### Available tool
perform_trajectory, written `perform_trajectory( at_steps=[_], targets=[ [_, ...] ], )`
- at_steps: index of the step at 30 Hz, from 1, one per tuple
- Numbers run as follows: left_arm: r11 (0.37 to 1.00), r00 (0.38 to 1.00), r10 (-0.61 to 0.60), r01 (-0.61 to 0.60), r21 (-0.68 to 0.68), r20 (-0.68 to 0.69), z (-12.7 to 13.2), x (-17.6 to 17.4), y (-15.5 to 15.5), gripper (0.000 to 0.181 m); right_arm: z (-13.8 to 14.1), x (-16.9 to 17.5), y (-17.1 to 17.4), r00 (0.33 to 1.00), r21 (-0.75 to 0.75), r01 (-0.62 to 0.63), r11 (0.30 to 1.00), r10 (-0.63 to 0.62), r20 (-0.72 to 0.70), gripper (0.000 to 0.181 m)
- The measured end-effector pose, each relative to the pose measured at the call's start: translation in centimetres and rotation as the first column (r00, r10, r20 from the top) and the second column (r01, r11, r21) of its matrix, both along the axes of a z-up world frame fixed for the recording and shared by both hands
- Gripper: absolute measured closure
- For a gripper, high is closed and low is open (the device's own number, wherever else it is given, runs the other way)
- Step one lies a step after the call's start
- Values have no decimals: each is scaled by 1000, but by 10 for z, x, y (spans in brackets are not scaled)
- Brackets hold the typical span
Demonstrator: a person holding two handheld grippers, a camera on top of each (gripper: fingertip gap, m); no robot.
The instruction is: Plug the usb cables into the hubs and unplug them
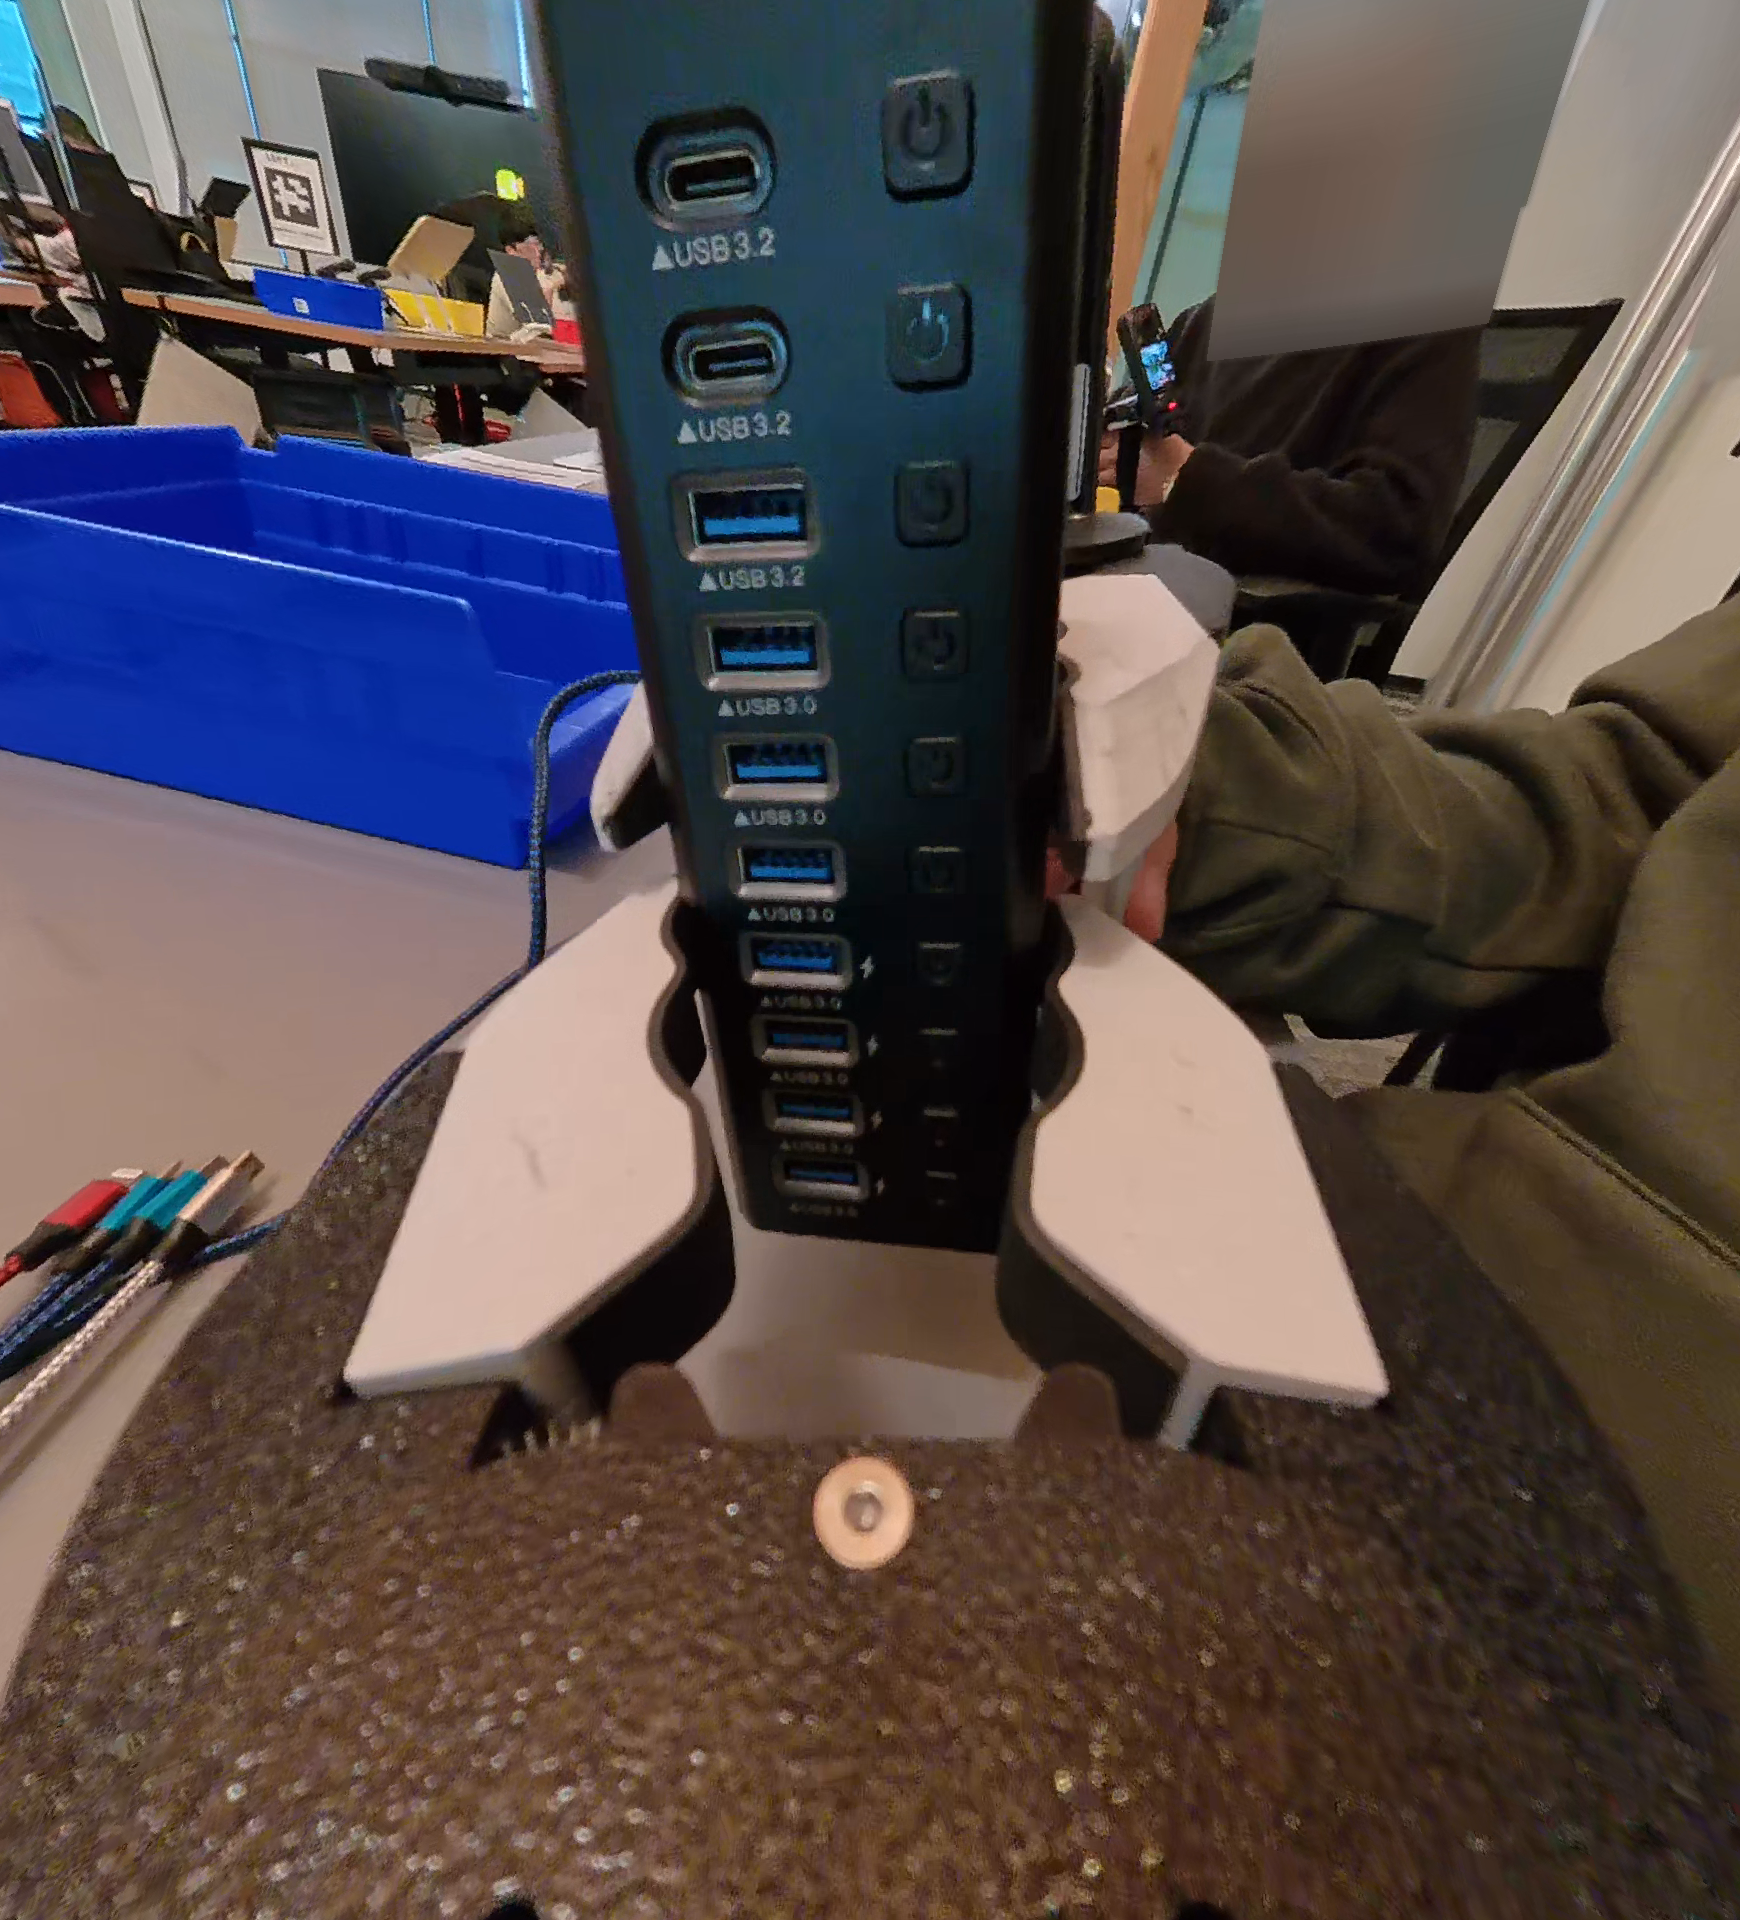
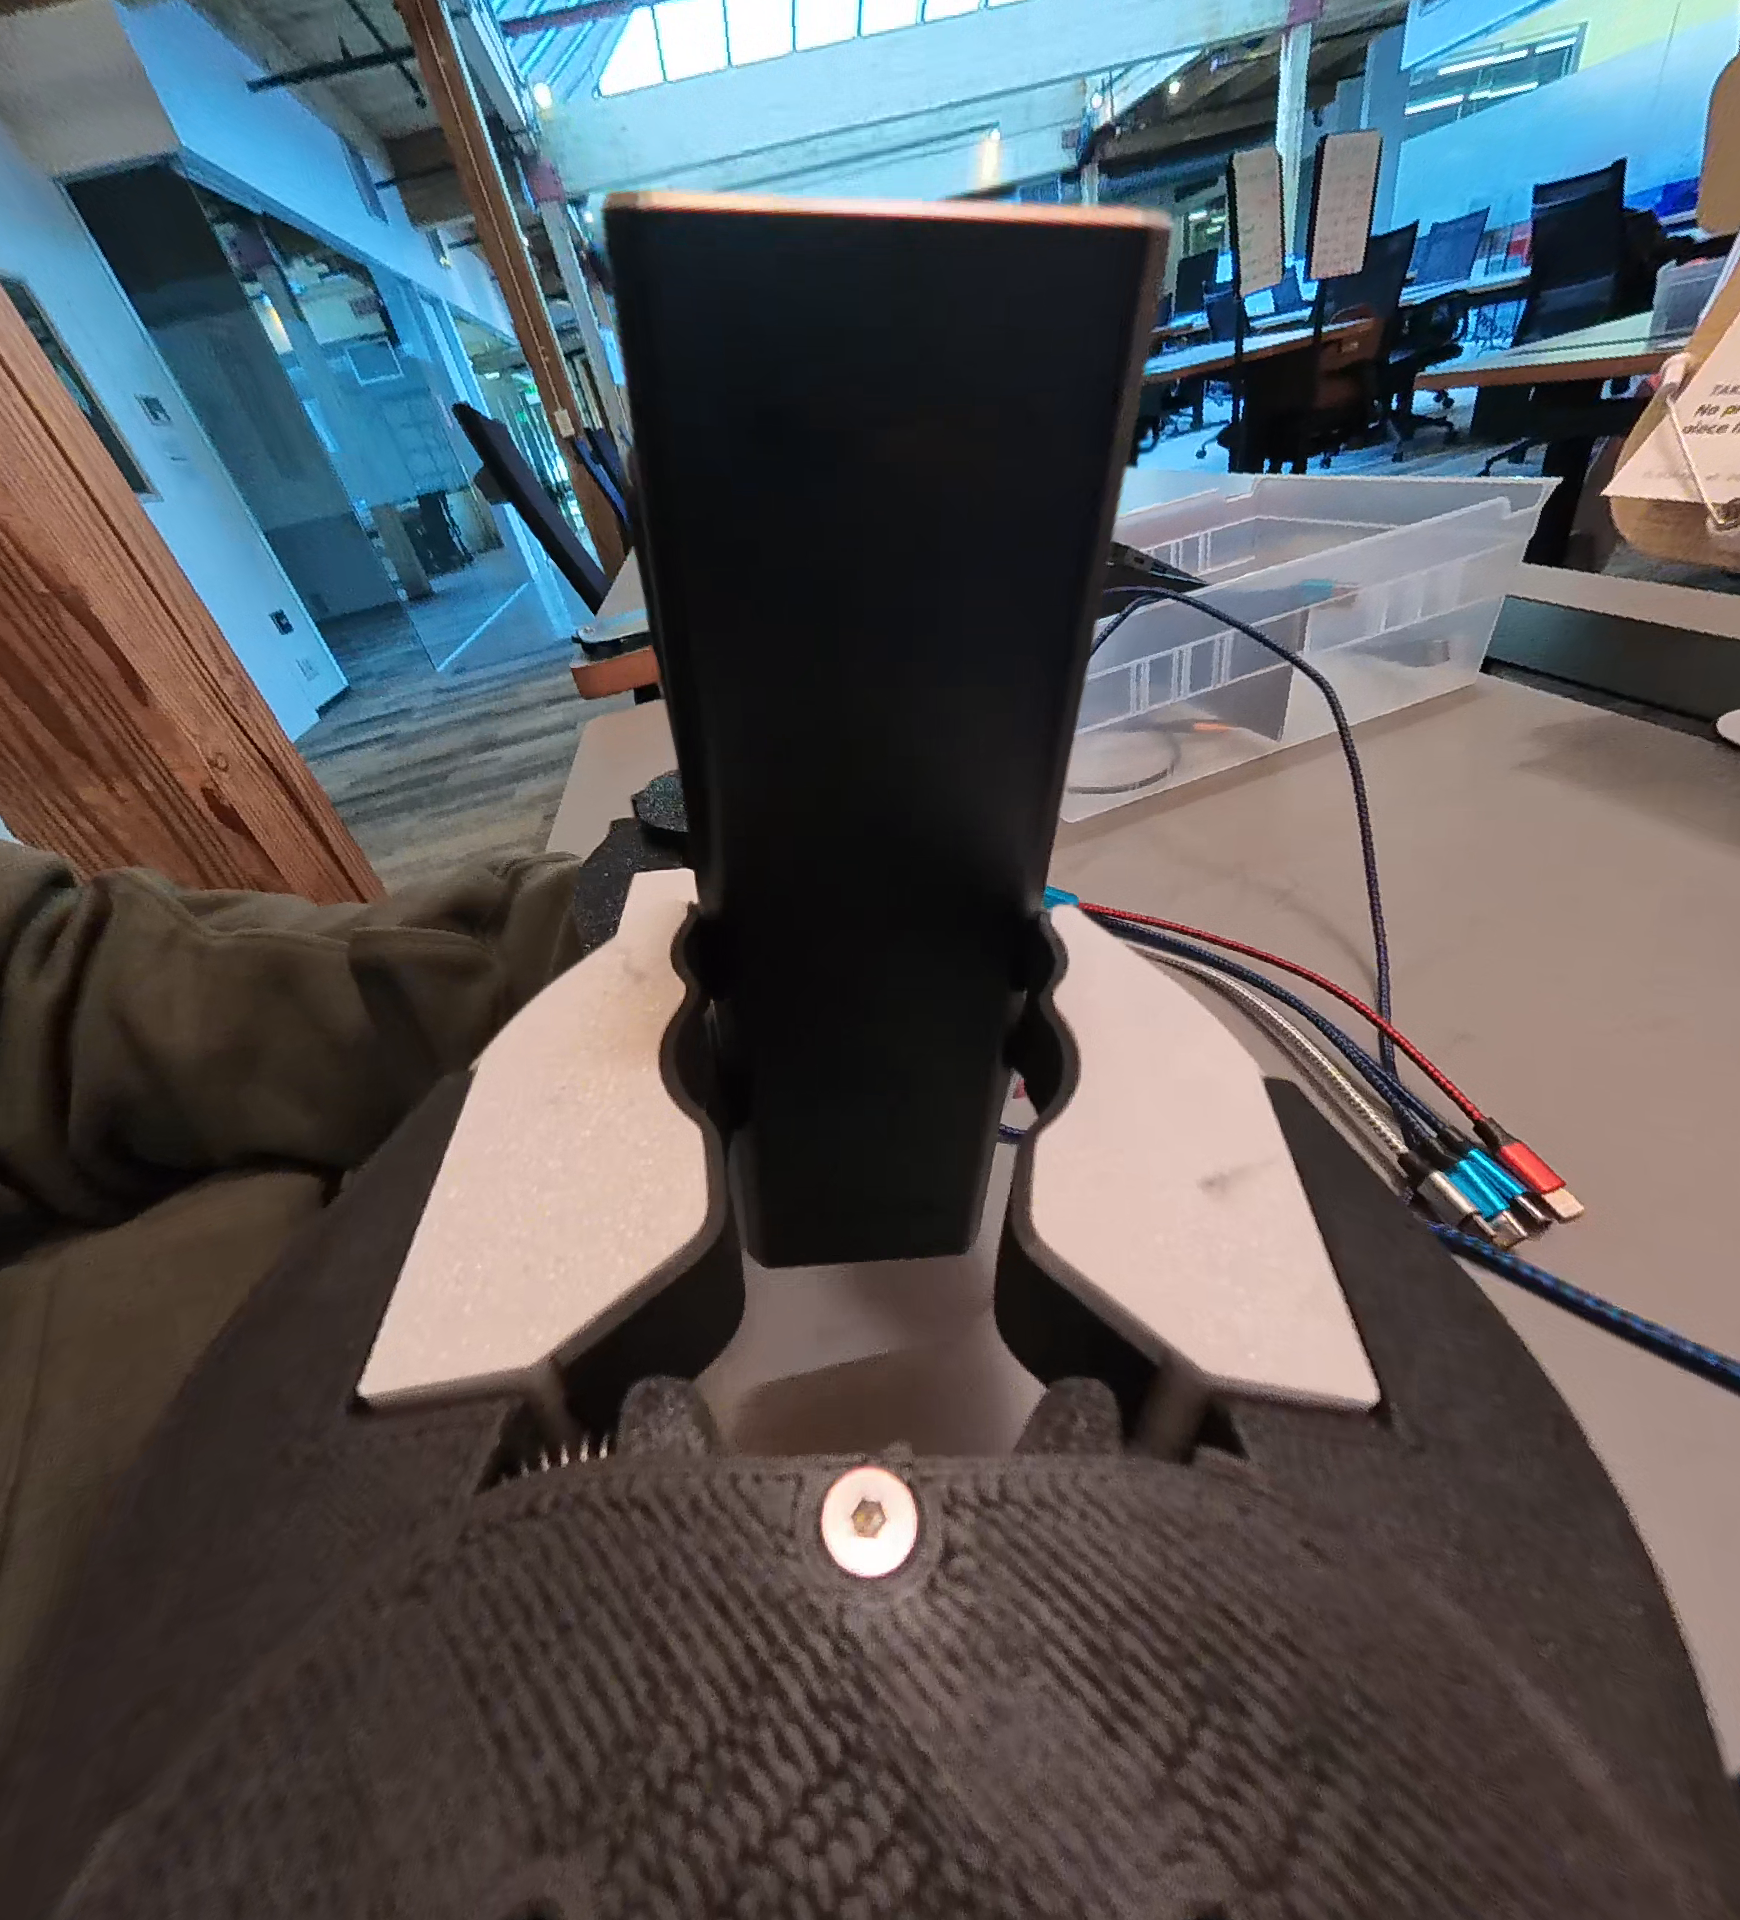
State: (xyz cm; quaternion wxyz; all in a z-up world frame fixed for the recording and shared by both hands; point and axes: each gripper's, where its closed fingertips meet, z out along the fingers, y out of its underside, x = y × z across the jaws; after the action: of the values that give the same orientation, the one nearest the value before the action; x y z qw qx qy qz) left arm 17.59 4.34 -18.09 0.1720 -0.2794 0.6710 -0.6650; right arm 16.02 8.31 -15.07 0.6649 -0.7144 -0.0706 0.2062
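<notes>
In the left wrist view, the left claw (image 1: 861, 1049) is clamped on the lower end of a long black hub (image 1: 814, 582), which stands upright between its fingers above the grey counter (image 1: 170, 987). The port face looks at the camera: a column of blue sockets with round buttons beside them. Higher up, the other claw (image 1: 1126, 727) pinches the hub from behind. A dark blue braided cord (image 1: 539, 831) runs down behind the hub. A bunch of loose cable plugs (image 1: 159, 1205) lies on the counter to the left, in front of a blue bin (image 1: 222, 623).

In the right wrist view, the right claw (image 2: 871, 1039) grips the same hub (image 2: 876, 675) by its edges, the plain back facing the camera. The cable plugs (image 2: 1500, 1184) lie on the counter (image 2: 1520, 883) to the right, well apart from the hub, near a clear bin (image 2: 1365, 582).

The hub looks rigid and smooth, probably light, so it may slip under pushing force; holding its narrow edges low down, clear of the sockets, seems best. The cables are limp, so each should be taken by its stiff plug shell.
</notes>
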Motion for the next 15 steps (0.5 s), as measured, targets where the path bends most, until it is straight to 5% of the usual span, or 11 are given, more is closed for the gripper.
perform_trajectory(
  at_steps=[10, 15],
  targets=[
    [1000, 997, -8, 8, 1, -73, -3, 4, -3, 120, 1, 6, -3, 1000, -1, 2, 1000, -2, 6, 121],
    [982, 983, 182, -181, 54, -31, 27, 0, 35, 108, 23, 51, -31, 987, 51, 152, 987, -154, 38, 121]
  ],
)
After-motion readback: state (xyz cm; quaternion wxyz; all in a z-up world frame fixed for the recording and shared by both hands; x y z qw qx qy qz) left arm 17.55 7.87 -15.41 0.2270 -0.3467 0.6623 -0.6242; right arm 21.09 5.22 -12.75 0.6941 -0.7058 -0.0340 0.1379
